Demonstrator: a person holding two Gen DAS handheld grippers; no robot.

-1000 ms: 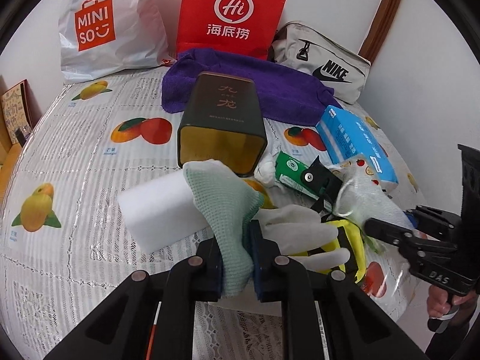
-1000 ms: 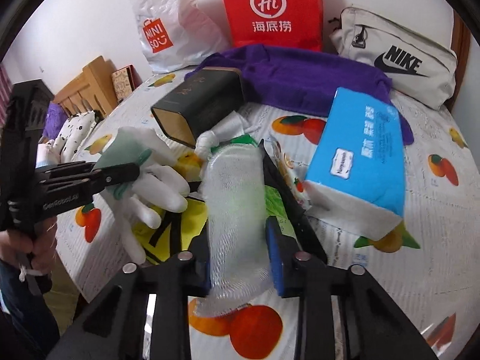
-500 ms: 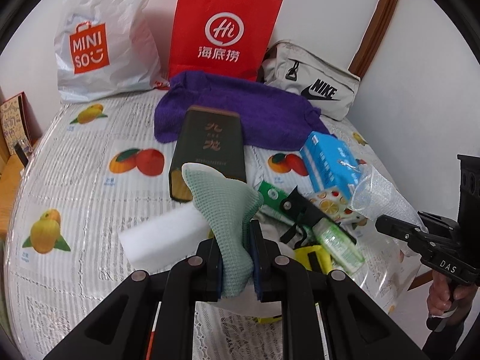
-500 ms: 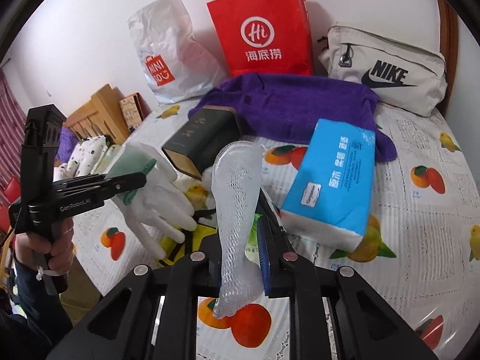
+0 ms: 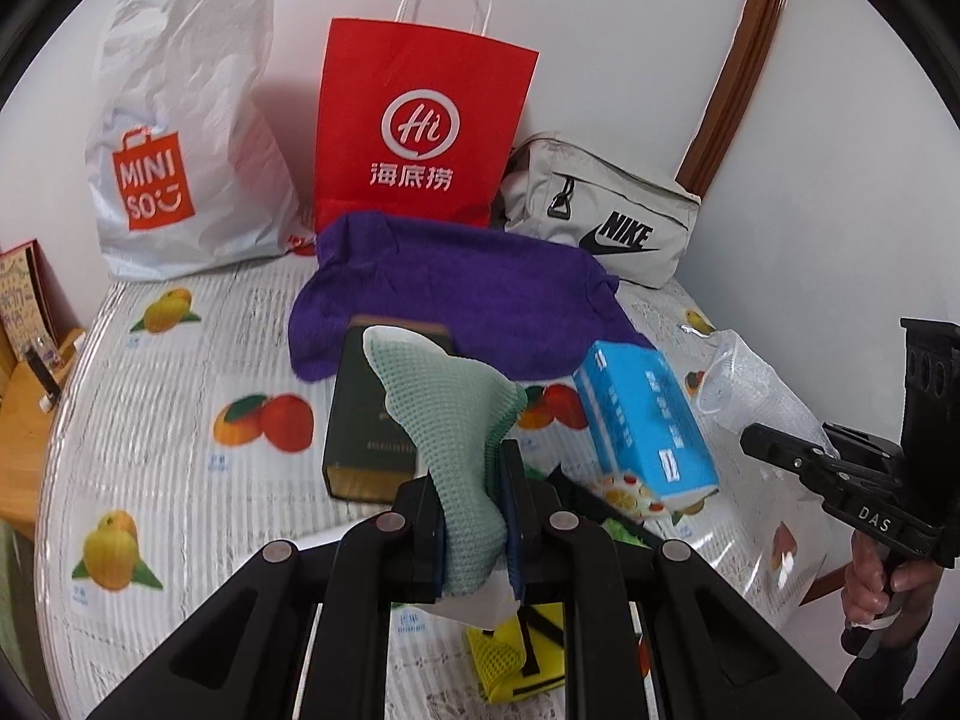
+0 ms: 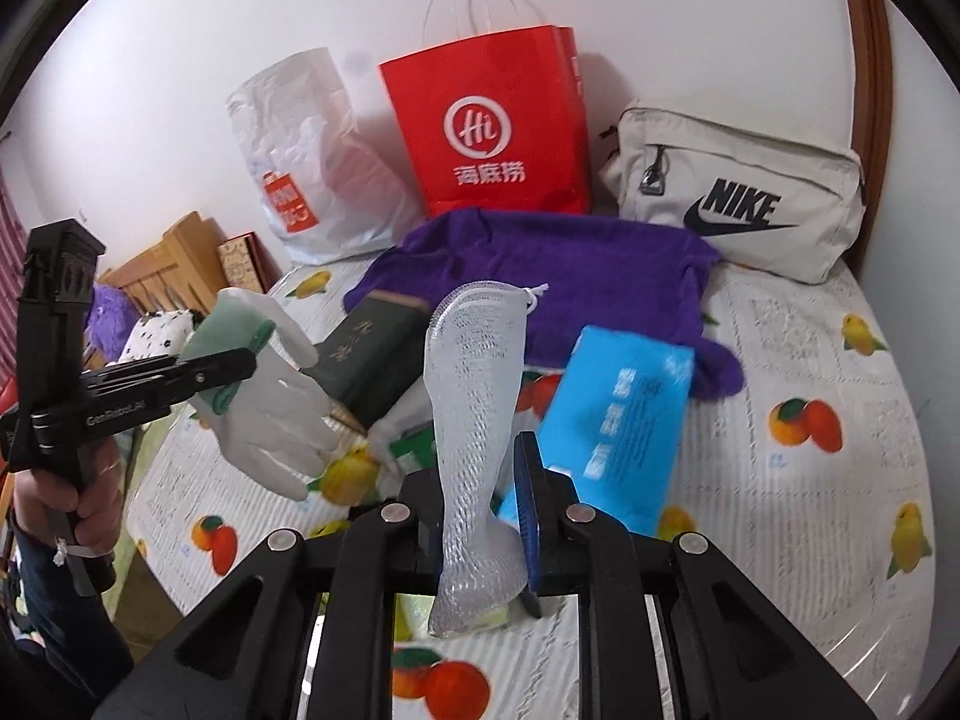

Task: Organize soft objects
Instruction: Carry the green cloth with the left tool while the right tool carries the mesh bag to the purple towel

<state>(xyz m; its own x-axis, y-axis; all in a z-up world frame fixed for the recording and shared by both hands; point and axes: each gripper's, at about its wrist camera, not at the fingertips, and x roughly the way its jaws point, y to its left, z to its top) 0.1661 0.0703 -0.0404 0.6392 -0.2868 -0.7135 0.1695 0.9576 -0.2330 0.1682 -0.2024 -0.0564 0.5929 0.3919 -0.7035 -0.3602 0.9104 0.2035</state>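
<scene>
My left gripper [image 5: 474,516] is shut on the green knit cuff of a white glove [image 5: 444,414]. In the right wrist view the glove [image 6: 270,420] hangs in the air from the left gripper [image 6: 240,366], fingers down, off the table's left side. My right gripper [image 6: 480,516] is shut on a white mesh pouch [image 6: 474,396], which stands up between the pads with its drawstring end on top. The left wrist view shows that pouch [image 5: 738,384] held by the right gripper [image 5: 756,441] at the right, a hand on its handle.
The fruit-print tablecloth [image 5: 180,420] carries a purple towel [image 5: 468,294], a dark green box [image 5: 360,420], a blue tissue pack [image 5: 648,420] and a yellow mesh item [image 5: 510,654]. Against the wall stand a white Miniso bag [image 5: 174,138], a red paper bag [image 5: 420,132] and a beige Nike pouch [image 5: 606,210].
Both grippers have risen and drawn back from the table. The glove has come up off the pile. The mesh pouch was squeezed tighter and lifted clear of the things under it.
</scene>
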